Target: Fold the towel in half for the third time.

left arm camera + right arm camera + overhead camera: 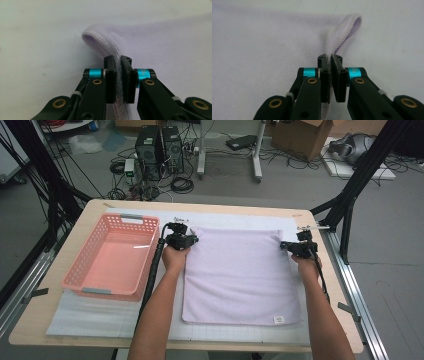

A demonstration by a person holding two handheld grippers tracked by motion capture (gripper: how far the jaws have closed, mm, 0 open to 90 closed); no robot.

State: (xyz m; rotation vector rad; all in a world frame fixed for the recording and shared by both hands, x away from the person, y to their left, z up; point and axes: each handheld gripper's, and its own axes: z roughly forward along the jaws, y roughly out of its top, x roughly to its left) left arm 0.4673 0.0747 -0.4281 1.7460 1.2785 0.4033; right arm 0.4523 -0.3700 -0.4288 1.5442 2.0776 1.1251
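Left gripper (117, 75) and right gripper (331, 75) each pinch a far corner hem of the lilac towel (240, 275), which lies flat on the worktop (330, 320) between them. Best lift both corners evenly, keeping the edge taut. Pink basket (112, 257) sits just outside the left gripper; nothing obstructs the fold.

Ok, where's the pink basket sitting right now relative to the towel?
In the high view the pink basket sits on the left side of the table, just left of the lilac towel and beside the left gripper, which pinches the towel's far left corner.
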